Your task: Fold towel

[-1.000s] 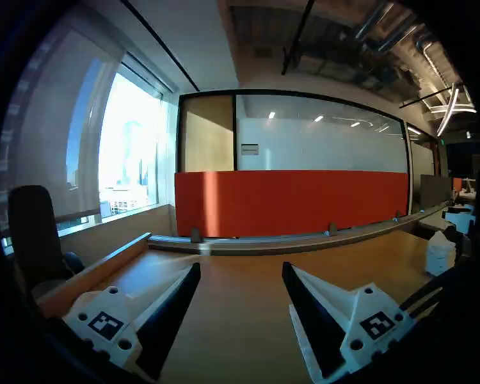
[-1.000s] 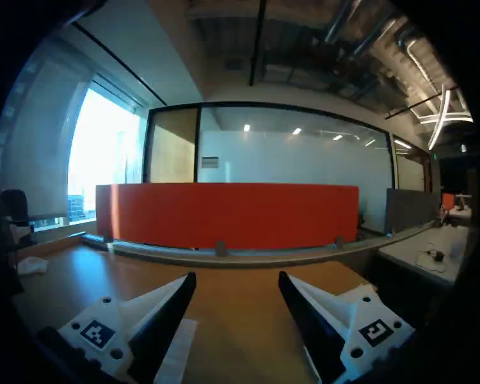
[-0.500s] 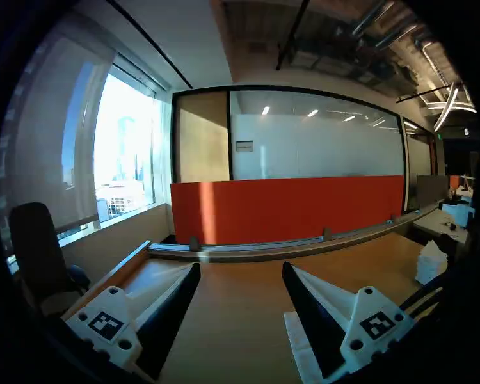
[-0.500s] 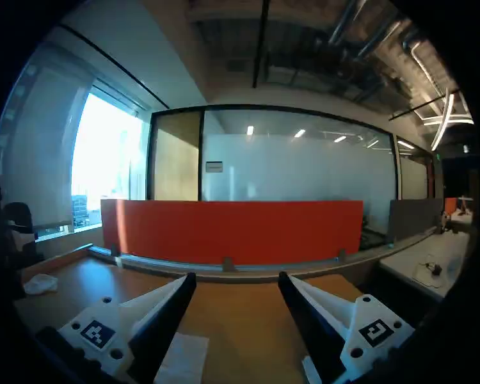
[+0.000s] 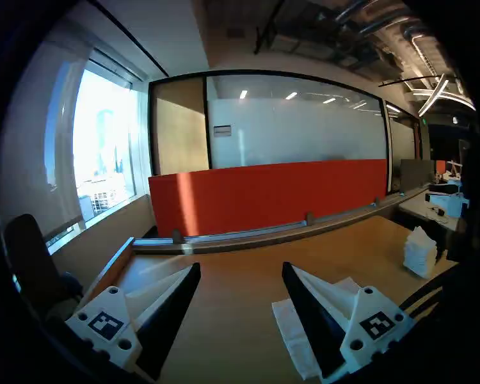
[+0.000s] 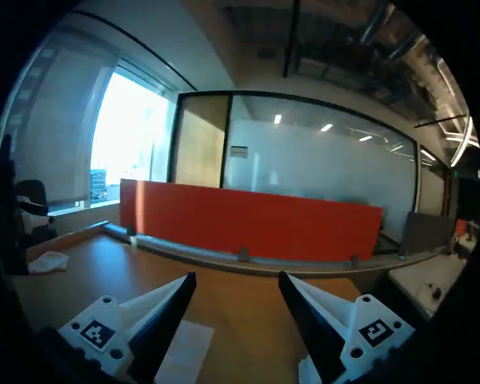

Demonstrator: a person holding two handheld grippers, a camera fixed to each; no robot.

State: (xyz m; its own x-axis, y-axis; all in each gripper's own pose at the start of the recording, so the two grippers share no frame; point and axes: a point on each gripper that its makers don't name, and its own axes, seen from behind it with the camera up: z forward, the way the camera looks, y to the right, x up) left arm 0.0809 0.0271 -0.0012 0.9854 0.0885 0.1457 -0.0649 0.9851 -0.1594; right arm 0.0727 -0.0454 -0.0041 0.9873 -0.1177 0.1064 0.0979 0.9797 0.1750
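Left gripper view, claw: the left gripper (image 5: 240, 307) has its fingers spread apart with nothing between them. It is held low over the wooden desk (image 5: 240, 275) and aimed along the top.
Left view, towel: the white towel (image 5: 290, 329) lies flat on the desk, near and to the right, partly under the right finger.
Left view, why: this reads as lining up on the towel's left edge. No grip is taken yet.
Left view, surroundings: a stack of folded cloths (image 5: 421, 251) stands far right, well apart from the towel. An orange partition (image 5: 272, 192) runs along the far edge, and an office chair (image 5: 32, 269) sits at left below the window (image 5: 102, 160). Nothing blocks the reach.
Right gripper view, claw: the right gripper (image 6: 237, 313) has its fingers apart and empty, also low over the desk.
Right view, towel: the towel (image 6: 189, 349) lies flat, near, beside the left finger.
Right view, why: probably the matching approach to the other edge.
Right view, surroundings: a crumpled white cloth (image 6: 48, 261) lies far left, well apart. The dark shape at the left margin is unclear.
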